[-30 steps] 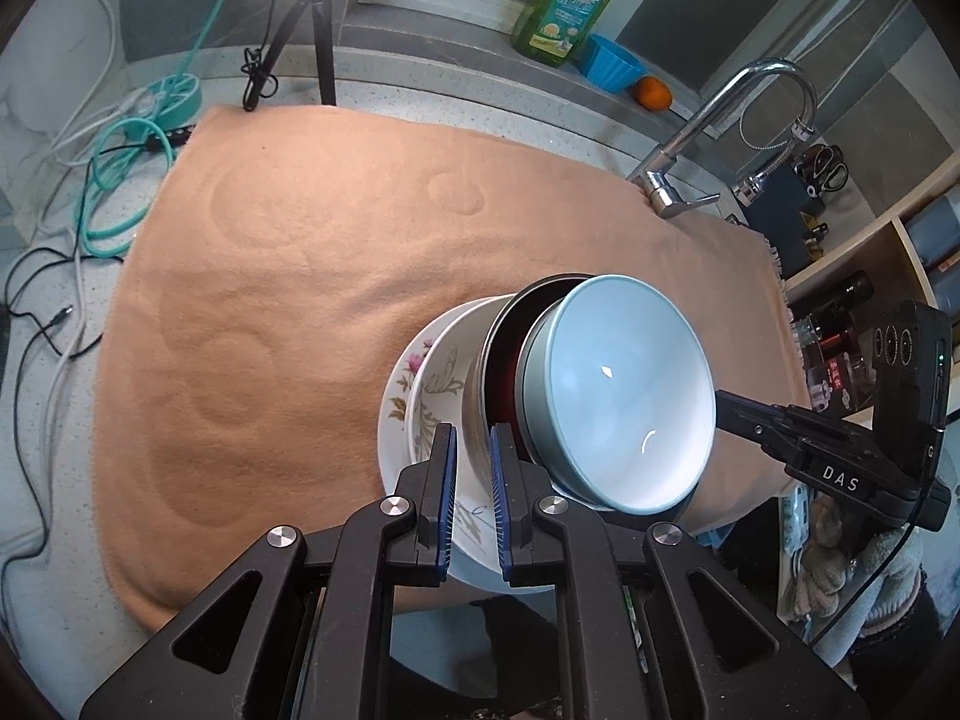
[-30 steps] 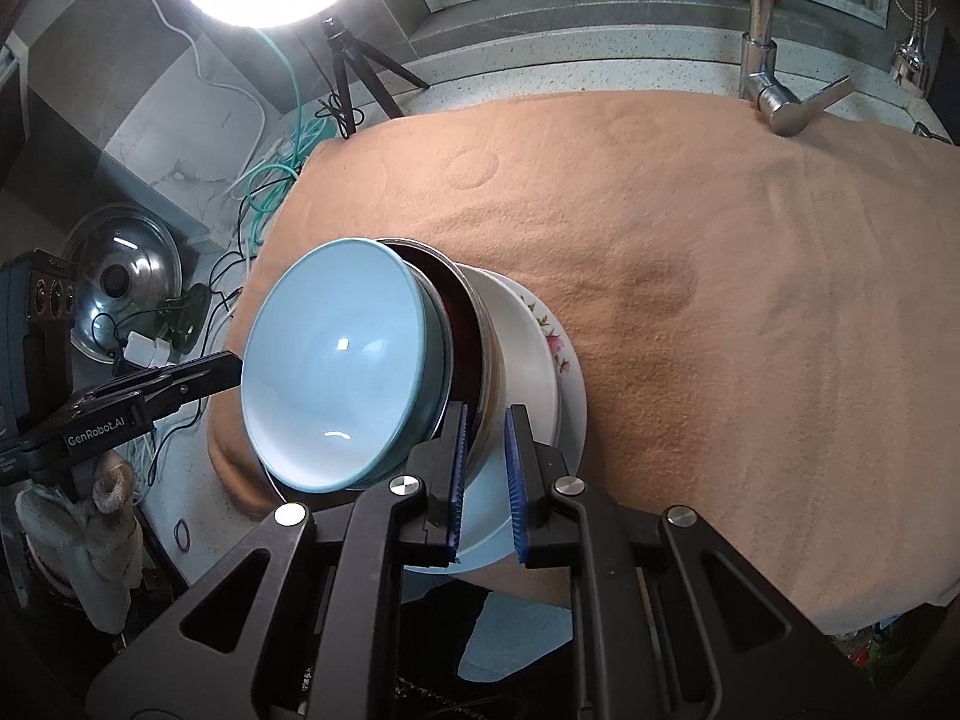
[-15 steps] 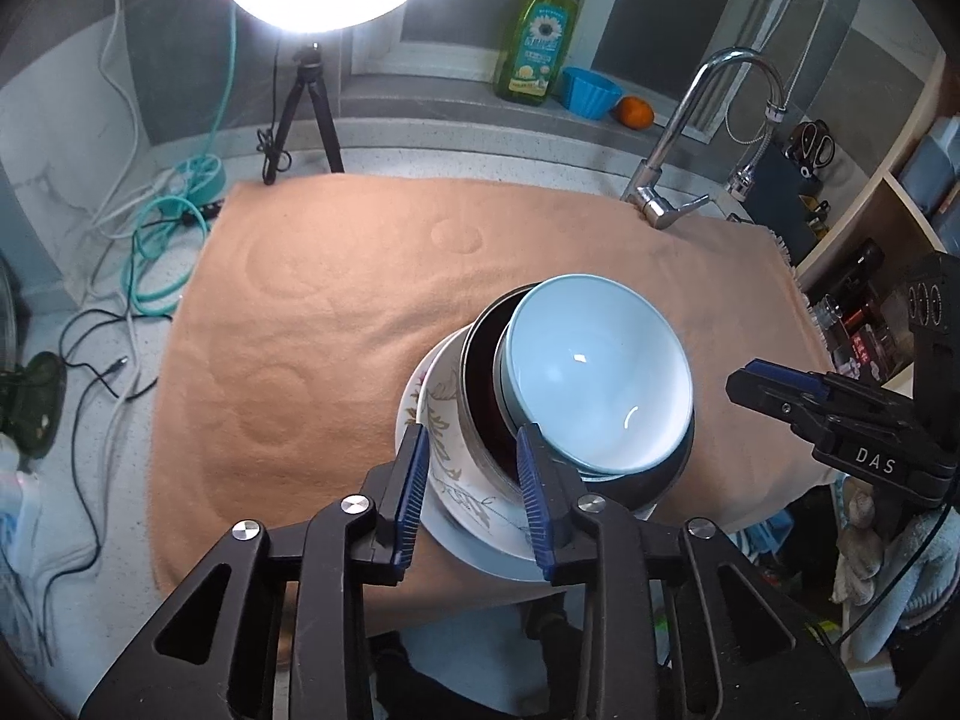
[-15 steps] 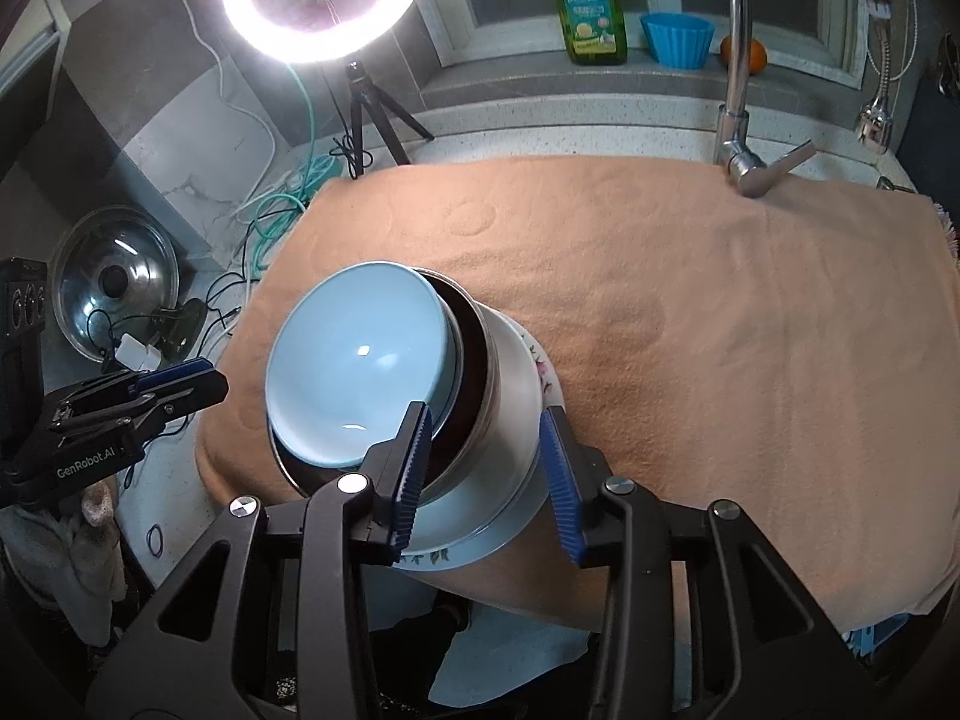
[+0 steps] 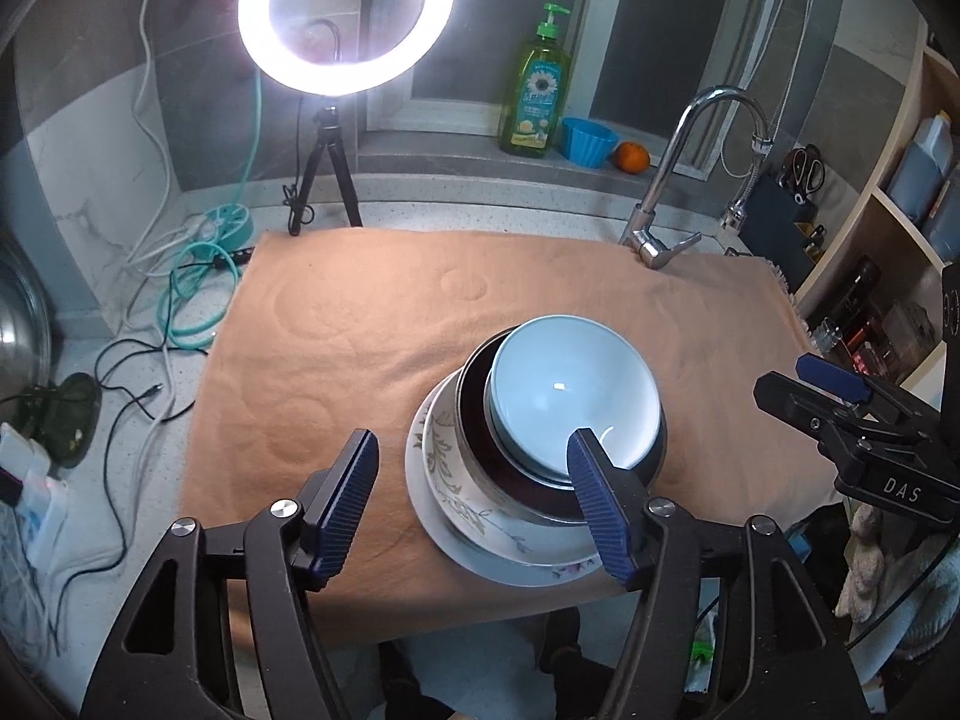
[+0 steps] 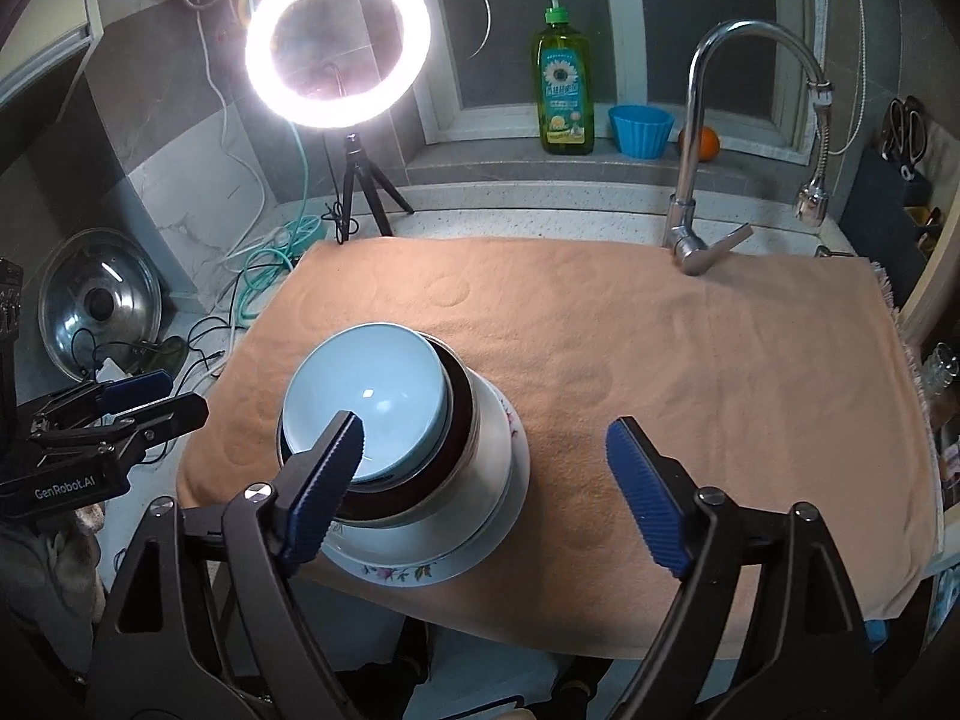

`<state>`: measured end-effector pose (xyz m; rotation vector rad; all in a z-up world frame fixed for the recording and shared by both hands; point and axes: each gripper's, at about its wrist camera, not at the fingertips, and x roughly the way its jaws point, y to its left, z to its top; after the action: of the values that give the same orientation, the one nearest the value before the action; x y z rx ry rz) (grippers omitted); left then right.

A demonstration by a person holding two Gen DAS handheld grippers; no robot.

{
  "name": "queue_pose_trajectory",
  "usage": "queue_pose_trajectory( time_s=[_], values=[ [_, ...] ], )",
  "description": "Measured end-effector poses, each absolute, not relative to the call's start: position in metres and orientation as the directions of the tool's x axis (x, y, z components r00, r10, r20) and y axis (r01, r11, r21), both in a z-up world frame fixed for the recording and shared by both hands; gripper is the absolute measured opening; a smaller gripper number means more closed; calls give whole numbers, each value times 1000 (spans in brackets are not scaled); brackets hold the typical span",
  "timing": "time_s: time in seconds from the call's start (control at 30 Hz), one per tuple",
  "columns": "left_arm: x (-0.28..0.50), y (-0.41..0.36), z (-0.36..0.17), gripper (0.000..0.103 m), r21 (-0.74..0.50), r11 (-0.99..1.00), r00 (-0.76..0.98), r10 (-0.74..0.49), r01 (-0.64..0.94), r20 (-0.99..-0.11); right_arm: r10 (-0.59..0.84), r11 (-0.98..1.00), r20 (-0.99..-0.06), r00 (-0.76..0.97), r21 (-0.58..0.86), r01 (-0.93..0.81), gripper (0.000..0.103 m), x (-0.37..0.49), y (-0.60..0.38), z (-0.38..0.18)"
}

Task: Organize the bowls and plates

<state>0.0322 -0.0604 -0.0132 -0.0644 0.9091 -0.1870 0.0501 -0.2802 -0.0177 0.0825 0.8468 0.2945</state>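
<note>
A stack of dishes stands on the orange towel [image 5: 372, 324] near its front edge: a light blue bowl [image 5: 567, 390] on top, nested in a dark bowl [image 5: 480, 456], in a white patterned bowl [image 5: 441, 462], on a floral plate [image 5: 516, 564]. The stack also shows in the right wrist view, with the blue bowl [image 6: 366, 396] and plate [image 6: 420, 567]. My left gripper [image 5: 474, 504] is open and empty, held above and in front of the stack. My right gripper [image 6: 486, 492] is open and empty, above the stack's right side.
A ring light on a tripod [image 5: 345, 12], cables [image 5: 198, 276] and a pot lid [image 6: 99, 306] are at the left. A tap [image 6: 696, 222], soap bottle [image 6: 561, 90], blue cup [image 6: 639, 129] and orange [image 6: 699, 144] are at the back. Shelves [image 5: 888, 252] stand right.
Both grippers have opened wide, let go of the stack's rim and drawn back and up. The stack now rests level on the towel.
</note>
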Motion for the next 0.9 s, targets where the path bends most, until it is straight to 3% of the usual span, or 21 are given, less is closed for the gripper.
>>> queue_pose_trajectory(
  time_s=[0.9],
  values=[
    [29,-61,-6,65,-105,988,620,-154,114,-770,250,966,-699,670,137,-217,88,41,-274,-4]
  ],
)
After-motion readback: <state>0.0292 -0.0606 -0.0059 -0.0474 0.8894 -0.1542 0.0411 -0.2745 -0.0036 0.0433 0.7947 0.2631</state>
